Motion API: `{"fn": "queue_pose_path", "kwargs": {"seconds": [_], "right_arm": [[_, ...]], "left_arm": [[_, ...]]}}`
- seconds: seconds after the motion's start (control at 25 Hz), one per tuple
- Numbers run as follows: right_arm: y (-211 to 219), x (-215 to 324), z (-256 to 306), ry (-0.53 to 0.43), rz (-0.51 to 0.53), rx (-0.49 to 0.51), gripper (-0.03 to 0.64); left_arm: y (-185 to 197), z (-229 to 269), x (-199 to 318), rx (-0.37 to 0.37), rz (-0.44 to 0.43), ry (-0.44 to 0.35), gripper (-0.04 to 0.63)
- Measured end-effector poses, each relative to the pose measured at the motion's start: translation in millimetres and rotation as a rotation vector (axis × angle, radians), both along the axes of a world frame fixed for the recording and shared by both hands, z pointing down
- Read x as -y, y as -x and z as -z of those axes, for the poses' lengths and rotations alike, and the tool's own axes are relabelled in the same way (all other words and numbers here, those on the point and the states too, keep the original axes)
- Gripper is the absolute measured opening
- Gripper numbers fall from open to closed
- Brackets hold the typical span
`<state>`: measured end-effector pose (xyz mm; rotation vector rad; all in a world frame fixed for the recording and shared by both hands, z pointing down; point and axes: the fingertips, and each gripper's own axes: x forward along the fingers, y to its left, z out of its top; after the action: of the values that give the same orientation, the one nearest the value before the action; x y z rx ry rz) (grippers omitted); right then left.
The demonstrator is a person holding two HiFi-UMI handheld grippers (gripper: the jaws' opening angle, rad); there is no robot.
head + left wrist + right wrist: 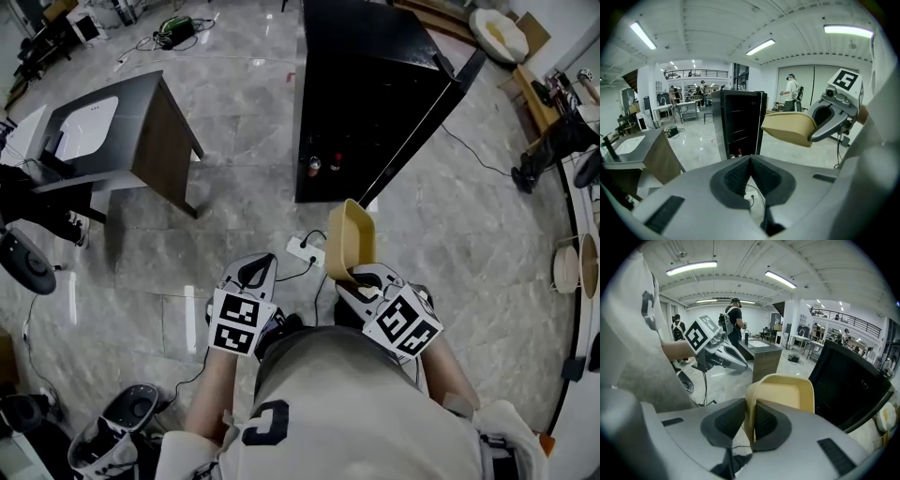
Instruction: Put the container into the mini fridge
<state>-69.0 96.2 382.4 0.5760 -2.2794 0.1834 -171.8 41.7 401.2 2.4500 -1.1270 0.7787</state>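
A tan plastic container (349, 242) stands on edge, one wall pinched in my right gripper (362, 275), which is shut on it. In the right gripper view the container (787, 391) rises from between the pads of the right gripper (751, 405). The black mini fridge (375, 94) stands ahead on the floor with its door swung open to the right; two small bottles (323, 165) sit low inside. My left gripper (253, 269) hangs beside the right one, its pads meeting at the tips with nothing between them (750, 158). From the left gripper view the container (787, 127) hovers in front of the fridge (740, 122).
A dark desk with a white inset top (122, 131) stands to the left of the fridge. A white power strip (305, 250) with cables lies on the marble floor just in front of the grippers. Other people stand far off in the room (791, 91).
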Motion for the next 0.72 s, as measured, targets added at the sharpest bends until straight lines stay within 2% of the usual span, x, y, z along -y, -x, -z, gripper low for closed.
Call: {"fn": "queue_pose_path", "kwargs": {"seconds": [0.32,0.48,0.72], "right_arm": [[-68.6,40.5,-19.8,0.046,0.154,0.002,0.051],[-109.4,54.8,-36.4,0.075,0.217,0.009,0.051],[-161.0,91.2,-71.2,0.104,0.283,-0.064,0.051]], "left_arm": [[-83.0,1.3,42.7,0.074,0.038,0.018,0.055],[-124.1,-4.4,60.8,0.079,0.088,0.03,0.055],[-165.2,-8.8,81.4,0.084,0.15,0.053,0.055]]}}
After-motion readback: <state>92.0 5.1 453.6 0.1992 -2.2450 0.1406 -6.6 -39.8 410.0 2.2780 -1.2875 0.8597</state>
